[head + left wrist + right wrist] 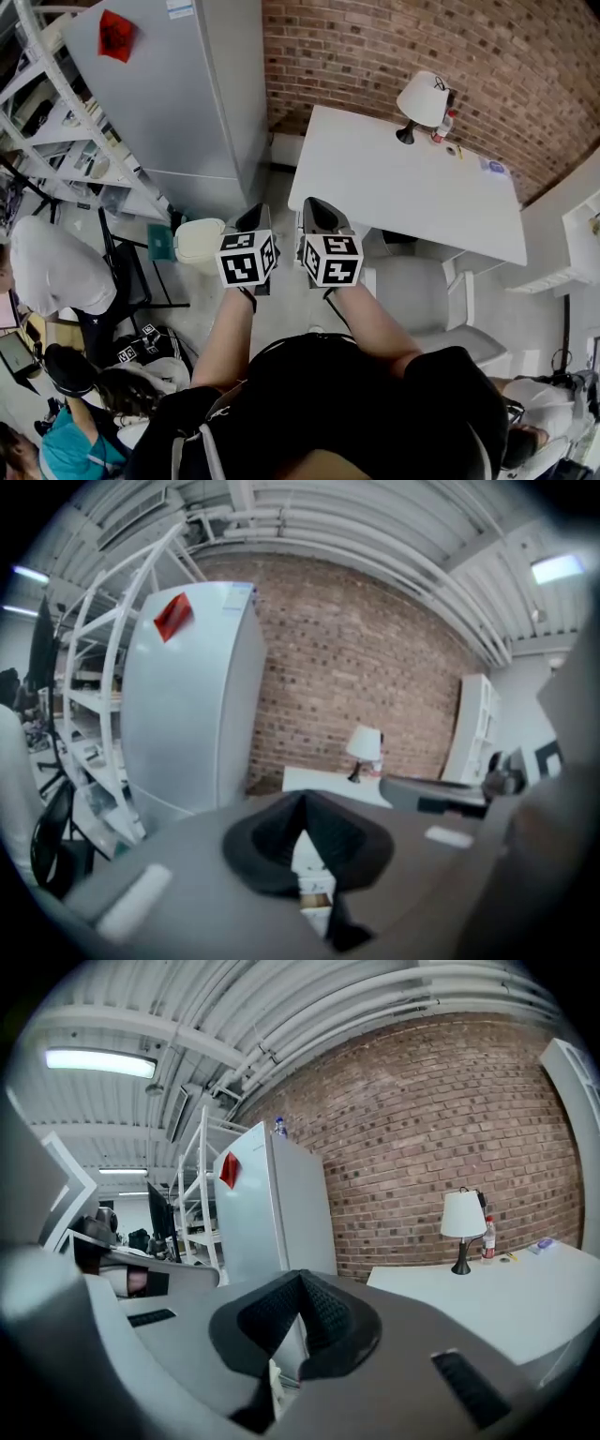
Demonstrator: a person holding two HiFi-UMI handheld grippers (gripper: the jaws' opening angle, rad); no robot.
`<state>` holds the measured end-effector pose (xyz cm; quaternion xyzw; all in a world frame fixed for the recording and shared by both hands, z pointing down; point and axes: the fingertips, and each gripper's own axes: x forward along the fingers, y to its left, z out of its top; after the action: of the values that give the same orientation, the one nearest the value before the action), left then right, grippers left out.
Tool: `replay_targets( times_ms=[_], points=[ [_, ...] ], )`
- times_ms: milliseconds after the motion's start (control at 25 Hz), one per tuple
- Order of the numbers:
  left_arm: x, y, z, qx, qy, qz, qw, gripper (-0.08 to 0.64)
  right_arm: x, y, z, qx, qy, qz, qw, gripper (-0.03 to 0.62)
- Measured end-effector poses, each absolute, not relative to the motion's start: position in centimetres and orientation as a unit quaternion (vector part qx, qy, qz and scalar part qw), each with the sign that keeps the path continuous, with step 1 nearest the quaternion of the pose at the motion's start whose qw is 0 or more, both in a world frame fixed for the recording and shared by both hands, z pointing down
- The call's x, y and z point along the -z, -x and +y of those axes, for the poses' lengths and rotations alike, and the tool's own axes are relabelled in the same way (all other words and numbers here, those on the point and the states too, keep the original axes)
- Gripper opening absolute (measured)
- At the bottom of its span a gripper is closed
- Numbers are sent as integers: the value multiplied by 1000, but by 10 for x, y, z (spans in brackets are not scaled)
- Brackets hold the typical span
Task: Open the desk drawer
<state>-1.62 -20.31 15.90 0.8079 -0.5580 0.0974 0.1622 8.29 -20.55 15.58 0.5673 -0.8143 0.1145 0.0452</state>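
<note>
The white desk [403, 183] stands against the brick wall, seen from above; no drawer front shows in any view. Both grippers are held up side by side in front of it, jaws pointing at the desk. In the head view my left gripper [253, 214] is just left of the desk's near corner and my right gripper [319, 204] is over its near edge. Along the left gripper's [302, 799] own jaws the pads meet at the tip with nothing between them. The right gripper [300, 1277] is shut and empty too. The desk [319, 780] [506, 1297] lies beyond both.
A white lamp [420, 101] and a small bottle [441, 127] stand at the desk's far edge. A tall grey fridge [178, 103] is left of the desk, with white shelving [56, 112] beside it. A pale chair [422, 291] sits by the desk; a person [56, 272] sits at left.
</note>
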Motion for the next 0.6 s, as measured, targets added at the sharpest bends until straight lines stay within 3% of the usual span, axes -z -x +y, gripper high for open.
replay_targets(
  times_ms=[600],
  points=[
    [-139,13,-177,-89,-825,-540,140,-2,-149,-77,-179,-103,-579,-807,45,-2]
  ],
)
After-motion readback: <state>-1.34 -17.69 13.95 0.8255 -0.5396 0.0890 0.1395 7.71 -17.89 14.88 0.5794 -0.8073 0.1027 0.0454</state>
